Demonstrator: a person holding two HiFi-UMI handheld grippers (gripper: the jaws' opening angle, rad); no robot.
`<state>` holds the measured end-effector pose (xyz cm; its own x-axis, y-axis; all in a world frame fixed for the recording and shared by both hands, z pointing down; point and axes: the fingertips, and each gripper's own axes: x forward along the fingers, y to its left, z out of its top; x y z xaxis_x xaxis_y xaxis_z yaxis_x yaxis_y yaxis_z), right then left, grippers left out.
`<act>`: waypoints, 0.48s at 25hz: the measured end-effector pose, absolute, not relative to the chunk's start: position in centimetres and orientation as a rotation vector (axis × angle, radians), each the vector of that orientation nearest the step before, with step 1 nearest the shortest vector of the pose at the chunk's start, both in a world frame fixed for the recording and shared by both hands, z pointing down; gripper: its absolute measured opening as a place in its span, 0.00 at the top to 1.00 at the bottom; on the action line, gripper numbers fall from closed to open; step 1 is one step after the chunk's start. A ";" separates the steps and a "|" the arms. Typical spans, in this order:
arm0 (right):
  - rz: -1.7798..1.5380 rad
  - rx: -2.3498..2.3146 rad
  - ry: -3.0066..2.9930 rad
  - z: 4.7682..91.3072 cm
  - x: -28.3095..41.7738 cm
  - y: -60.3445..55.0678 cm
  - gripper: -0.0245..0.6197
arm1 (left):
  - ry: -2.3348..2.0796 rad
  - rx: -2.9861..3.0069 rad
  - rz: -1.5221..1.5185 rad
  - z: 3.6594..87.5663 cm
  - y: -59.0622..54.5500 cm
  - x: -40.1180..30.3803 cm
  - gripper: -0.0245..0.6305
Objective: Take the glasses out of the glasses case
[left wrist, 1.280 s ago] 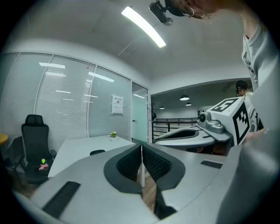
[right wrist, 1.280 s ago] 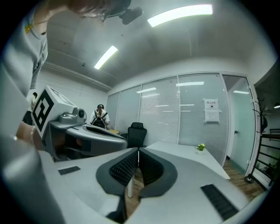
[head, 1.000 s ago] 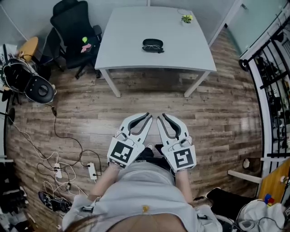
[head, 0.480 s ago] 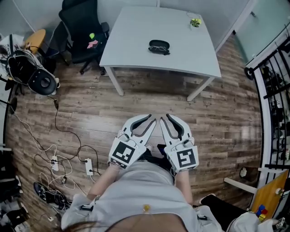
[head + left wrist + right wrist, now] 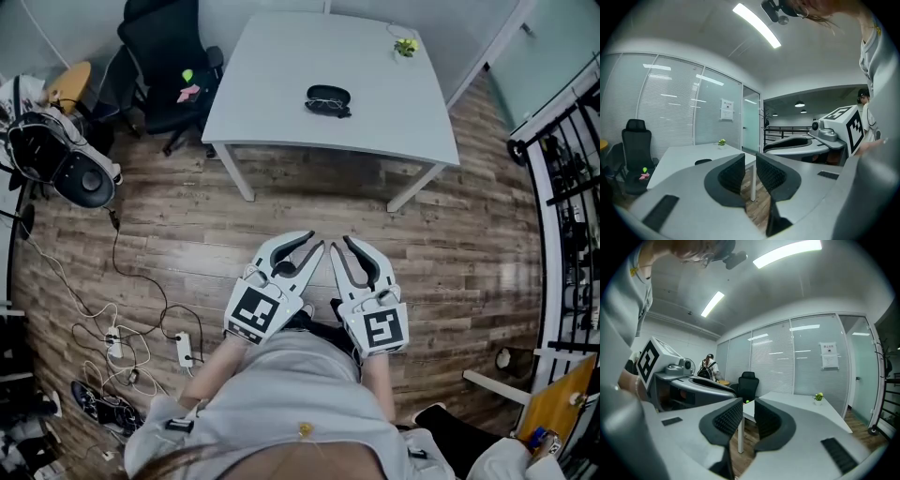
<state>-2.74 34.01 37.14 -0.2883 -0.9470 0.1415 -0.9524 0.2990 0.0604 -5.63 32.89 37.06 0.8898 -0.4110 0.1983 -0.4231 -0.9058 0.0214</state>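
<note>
Two hand-held grippers sit level and side by side, close in front of the person's body. Their tips angle towards each other and point at a white table well ahead. The left gripper is released: its ribbed black pads stand a narrow gap apart with nothing between them. The right gripper is likewise unclenched and empty. Both forearms are partly covered by the person's light shirt.

The glasses case, a dark rounded oval, lies near the middle of the table, far from both grippers. The thin-rimmed glasses show at its near edge, but they are too small to tell whether they rest inside it.

Each gripper has a smooth white shell and a cube with black-and-white square markers. The floor is wood plank.
</note>
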 end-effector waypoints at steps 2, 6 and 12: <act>0.057 1.780 -2.395 37.4 -2.4 32.9 0.83 | -0.645 2.995 0.290 37.2 31.6 -5.2 0.85; 0.060 1.787 -2.384 37.6 -1.8 30.1 0.84 | -0.637 3.003 0.284 37.1 28.6 -4.6 0.85; 0.047 1.794 -2.366 37.4 -0.8 24.9 0.84 | -0.625 3.042 0.307 37.1 23.5 -3.1 0.85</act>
<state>-0.85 24.86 37.38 -0.2608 -0.9528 0.1552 -0.9583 0.2750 0.0779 -3.13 23.47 37.13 0.9004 -0.3885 0.1960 -0.3926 -0.9195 -0.0192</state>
